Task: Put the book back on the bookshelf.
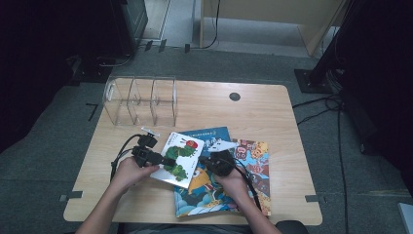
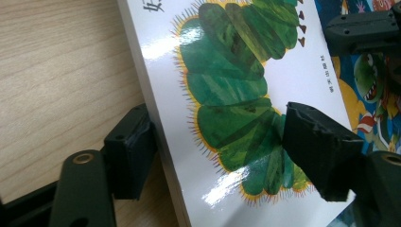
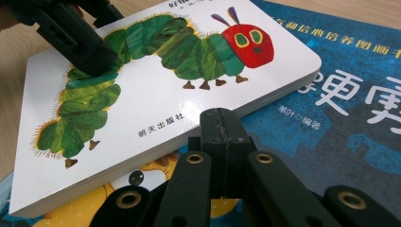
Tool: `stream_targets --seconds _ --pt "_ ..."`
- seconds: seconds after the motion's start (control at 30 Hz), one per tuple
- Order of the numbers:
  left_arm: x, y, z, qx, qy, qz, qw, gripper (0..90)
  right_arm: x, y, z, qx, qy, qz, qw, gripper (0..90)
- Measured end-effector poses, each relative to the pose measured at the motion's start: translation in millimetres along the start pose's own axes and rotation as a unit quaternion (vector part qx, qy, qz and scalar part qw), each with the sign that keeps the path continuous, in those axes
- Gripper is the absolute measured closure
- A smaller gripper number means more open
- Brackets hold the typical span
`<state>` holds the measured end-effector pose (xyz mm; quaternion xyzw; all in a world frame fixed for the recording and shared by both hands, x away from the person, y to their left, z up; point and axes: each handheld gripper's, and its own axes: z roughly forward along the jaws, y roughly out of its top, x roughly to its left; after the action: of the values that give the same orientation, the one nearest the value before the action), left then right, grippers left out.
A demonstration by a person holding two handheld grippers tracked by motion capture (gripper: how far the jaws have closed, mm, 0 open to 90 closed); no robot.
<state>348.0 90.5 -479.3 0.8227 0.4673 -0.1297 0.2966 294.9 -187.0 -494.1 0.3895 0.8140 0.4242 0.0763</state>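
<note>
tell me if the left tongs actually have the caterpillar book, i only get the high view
Observer: Yes. In the left gripper view the left tongs clamp the caterpillar book at its edge, one jaw below and one on the cover.
Operator: and the right tongs
Observer: The right tongs are shut and empty, with their tip at the book's long side edge.
Operator: what's it lying on
Observer: Its far end rests on a blue book with white characters, and its near corner lies over a cartoon book.
</note>
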Motion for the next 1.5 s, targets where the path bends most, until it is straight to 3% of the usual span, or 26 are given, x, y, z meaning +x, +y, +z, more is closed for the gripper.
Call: stream_targets --seconds 0.27,0.4,0.67,0.8,0.93,1.07,1.13,1.23,1.5 --pt "-7.1 1.7 -19.3 -0.016 0.004 0.005 0.9999 40.8 1.1 0.0 0.6 -0.002 -0.001 -0.001 1.0 90.0" --pt "-15.5 8.3 -32.2 -0.016 -0.032 0.001 0.9994 49.4 3.4 0.6 2.4 -0.001 0.003 -0.007 1.0 90.0" --pt "-27.9 27.4 -47.6 0.006 -0.04 -0.017 0.999 65.1 8.5 2.0 4.7 -0.001 0.006 -0.016 0.9999 90.0" --pt "-33.3 36.0 -50.8 0.01 -0.057 -0.023 0.9981 71.6 9.6 2.8 5.6 -0.003 0.007 -0.023 0.9997 89.5" --pt "-41.2 43.2 -53.7 0.017 -0.036 -0.016 0.9991 73.7 10.4 4.0 7.3 -0.001 0.006 -0.032 0.9995 86.7" --pt "-46.3 48.3 -58.8 0.019 -0.027 -0.011 0.9994 76.7 11.5 5.4 8.2 0.002 0.007 -0.04 0.9992 82.3" --pt "-51.9 50.0 -62.3 0.024 -0.01 0.01 0.9996 77.8 12.0 6.2 7.8 0.003 0.004 -0.049 0.9988 78.8" --pt "-57.2 51.5 -67.2 0.027 0.014 0.02 0.9993 77.8 11.0 7.3 6.2 0.0 0.004 -0.049 0.9988 74.6" --pt "-55.9 47.6 -87.2 0.006 0.061 0.018 0.998 77.8 3.1 6.1 4.2 -0.001 -0.012 -0.049 0.9987 63.3"
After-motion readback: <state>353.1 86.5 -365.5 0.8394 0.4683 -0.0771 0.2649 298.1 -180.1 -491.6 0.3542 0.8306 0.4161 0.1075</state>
